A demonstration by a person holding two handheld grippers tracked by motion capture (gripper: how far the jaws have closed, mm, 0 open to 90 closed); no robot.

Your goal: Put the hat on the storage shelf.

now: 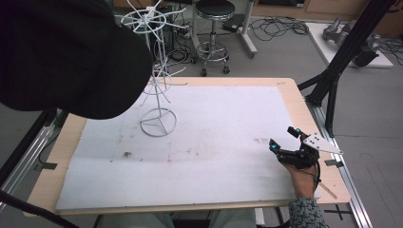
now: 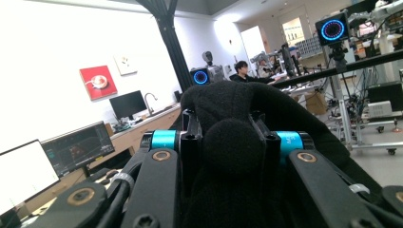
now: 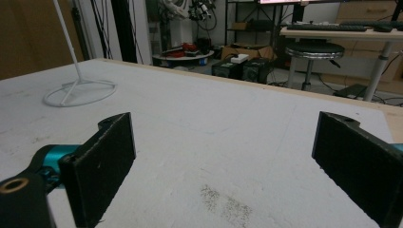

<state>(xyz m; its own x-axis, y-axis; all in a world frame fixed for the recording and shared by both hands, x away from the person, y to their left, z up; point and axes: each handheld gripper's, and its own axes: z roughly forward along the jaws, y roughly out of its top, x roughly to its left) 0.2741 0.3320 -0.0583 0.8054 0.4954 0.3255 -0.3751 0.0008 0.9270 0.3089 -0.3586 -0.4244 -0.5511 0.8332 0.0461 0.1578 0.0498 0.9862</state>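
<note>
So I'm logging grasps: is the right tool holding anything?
No: in the right gripper view the right tool stands wide open, with bare white mat between.

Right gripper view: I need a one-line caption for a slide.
Open hand-held gripper hovering low over a white foam mat, white wire rack beyond.

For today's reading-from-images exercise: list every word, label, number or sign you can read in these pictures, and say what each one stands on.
No text can be read in any view.
Teal band on the left gripper: a few printed marks, too blurred and partly hidden to read.
Red picture on the wall: shows a cup, no words legible.
Monitors: screen content too small to read.
</note>
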